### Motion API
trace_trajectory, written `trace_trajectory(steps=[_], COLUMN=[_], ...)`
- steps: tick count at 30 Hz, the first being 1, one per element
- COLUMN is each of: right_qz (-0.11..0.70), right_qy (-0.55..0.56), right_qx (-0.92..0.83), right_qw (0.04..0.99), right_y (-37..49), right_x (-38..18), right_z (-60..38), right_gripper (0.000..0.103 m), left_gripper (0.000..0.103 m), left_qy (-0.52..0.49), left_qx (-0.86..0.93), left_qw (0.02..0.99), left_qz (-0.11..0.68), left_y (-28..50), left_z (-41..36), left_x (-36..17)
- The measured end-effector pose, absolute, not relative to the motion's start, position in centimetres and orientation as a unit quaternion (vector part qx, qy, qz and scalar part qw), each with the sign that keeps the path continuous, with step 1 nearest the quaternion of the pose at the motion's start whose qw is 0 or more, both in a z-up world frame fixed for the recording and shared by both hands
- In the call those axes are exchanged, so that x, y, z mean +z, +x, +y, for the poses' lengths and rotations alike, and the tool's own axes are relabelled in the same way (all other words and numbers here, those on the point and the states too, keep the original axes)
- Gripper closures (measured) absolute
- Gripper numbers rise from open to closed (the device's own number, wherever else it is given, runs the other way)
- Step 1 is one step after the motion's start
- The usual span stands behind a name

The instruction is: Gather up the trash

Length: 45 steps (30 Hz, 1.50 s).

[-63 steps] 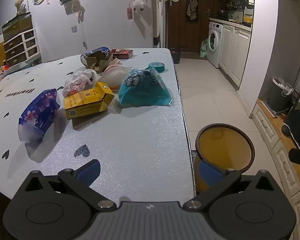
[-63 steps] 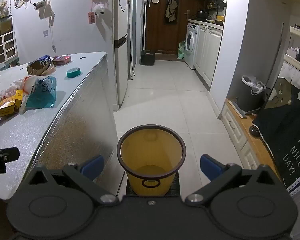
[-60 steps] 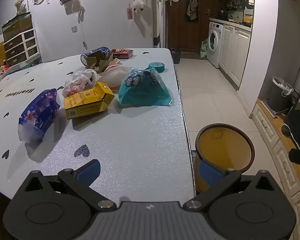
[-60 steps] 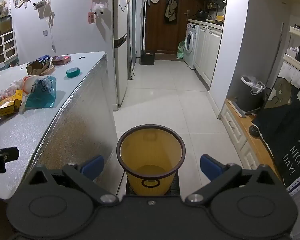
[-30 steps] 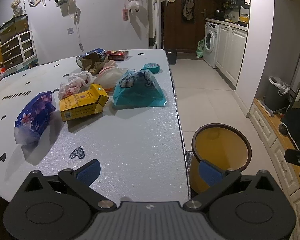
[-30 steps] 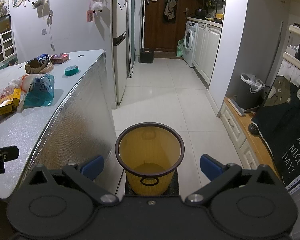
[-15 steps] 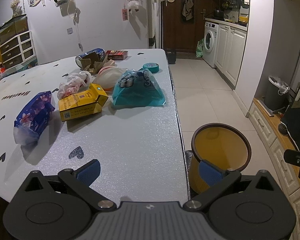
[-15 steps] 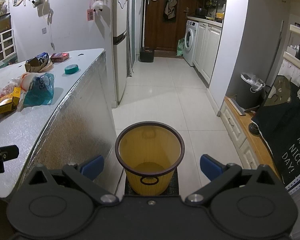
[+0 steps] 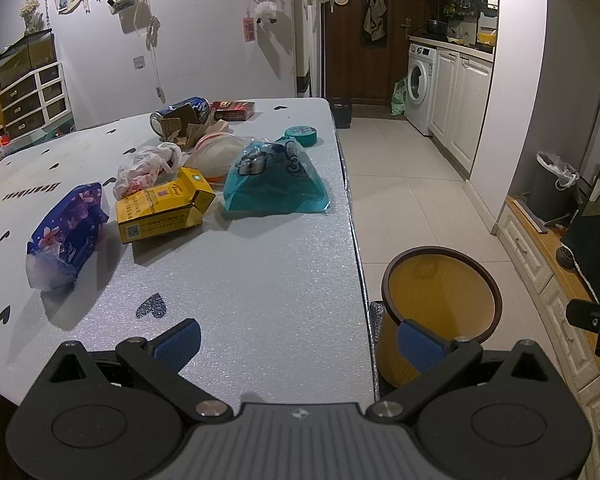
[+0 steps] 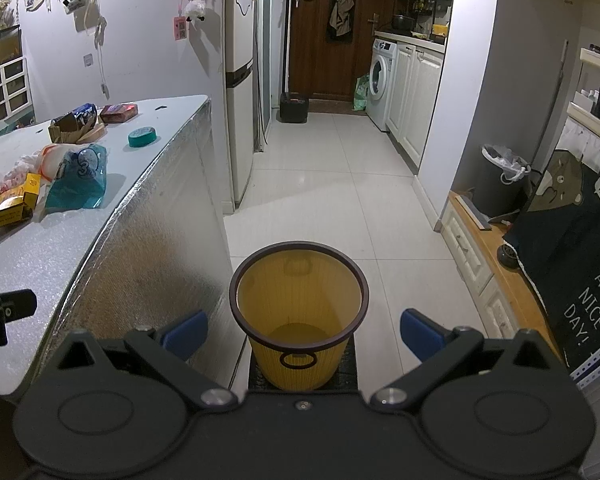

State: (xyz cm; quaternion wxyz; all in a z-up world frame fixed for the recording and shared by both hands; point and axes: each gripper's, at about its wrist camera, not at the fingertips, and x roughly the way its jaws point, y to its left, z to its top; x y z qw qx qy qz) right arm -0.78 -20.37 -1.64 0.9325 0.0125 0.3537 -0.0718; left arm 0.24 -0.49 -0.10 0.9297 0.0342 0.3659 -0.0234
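Crumpled bags and a yellow carton (image 9: pixel 162 210) litter the table (image 9: pixel 260 280).

— Anything you can read from where I'm holding these?

— On my table (image 9: pixel 260 288), "Heartbeat" is printed left of the yellow box (image 9: pixel 162 210). The teal bag (image 10: pixel 78 184) beside that box shows a "3". The black cloth (image 10: pixel 572 248) reads "HI" and "A NICE DAY!".
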Motion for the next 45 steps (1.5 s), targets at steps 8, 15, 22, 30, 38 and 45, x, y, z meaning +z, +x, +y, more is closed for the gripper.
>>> trace_trajectory(steps=[8,15,22,30,38,45], right_qz=[0.356,0.357,0.359,0.355,0.316,0.271], right_qy=[0.011,0.009,0.009,0.008,0.023,0.029], right_qx=[-0.07,-0.071,-0.071,-0.071,-0.039,0.022], right_qw=[0.932,0.931,0.93,0.932,0.948,0.962], right_y=[-0.6,-0.6,-0.5,-0.3,-0.2,1.1], right_x=[-1.6,-1.4,-1.5,-1.5,-0.7,0.0], right_z=[-20.2,-20.5,-20.7,-20.6,-20.6,-19.6], right_gripper=[0.0,0.0,0.0,0.0,0.0,0.0], left_gripper=[0.0,0.0,0.0,0.0,0.0,0.0], left_qy=[0.034,0.034,0.035,0.033,0.025,0.014], left_qx=[-0.023,-0.025,-0.026,-0.025,-0.018,0.002], left_qw=[0.93,0.93,0.93,0.932,0.944,0.951], left_qz=[0.366,0.364,0.364,0.36,0.328,0.308], left_y=[0.2,0.3,0.4,0.5,0.8,1.2], left_z=[-0.5,-0.8,-1.2,-1.2,0.2,2.8], left_x=[-0.1,-0.1,-0.1,0.1,1.0,1.6])
